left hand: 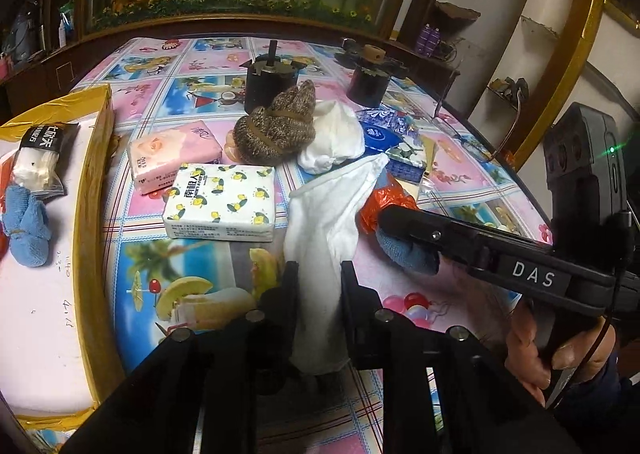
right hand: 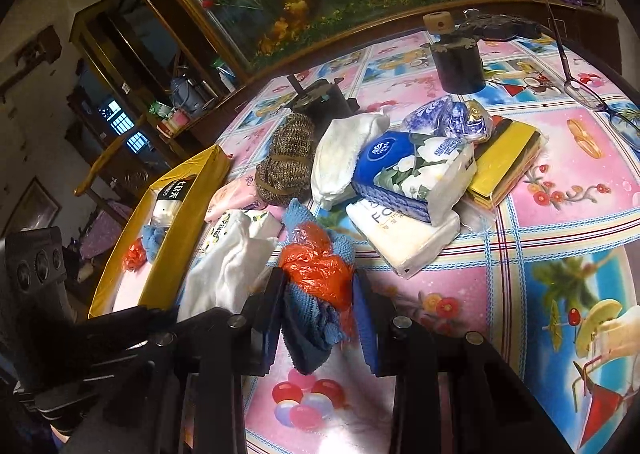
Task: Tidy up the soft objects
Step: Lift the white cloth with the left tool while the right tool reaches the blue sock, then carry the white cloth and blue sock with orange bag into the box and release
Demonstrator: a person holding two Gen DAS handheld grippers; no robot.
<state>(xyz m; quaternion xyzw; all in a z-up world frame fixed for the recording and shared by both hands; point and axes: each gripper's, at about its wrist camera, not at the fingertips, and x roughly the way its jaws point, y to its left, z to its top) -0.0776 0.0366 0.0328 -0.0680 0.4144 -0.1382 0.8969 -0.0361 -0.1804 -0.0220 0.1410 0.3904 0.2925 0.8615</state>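
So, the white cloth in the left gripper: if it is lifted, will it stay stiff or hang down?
Probably it hangs limp: the white cloth already drapes in soft folds from the left gripper, whose jaws are shut on it. It looks thin and light. Its far end lies near the white bundle, so it might drag against that when pulled.

The white letters "DAS" stand on a small black label on the right gripper (left hand: 394, 232), at the right of the left wrist view. The lemon-print tissue pack (left hand: 222, 201) near the centre bears large Chinese characters on its upper left corner and fine print along its front edge, too small to read. In the right wrist view, the cream tissue pack (right hand: 404, 238) shows the letters "FO".
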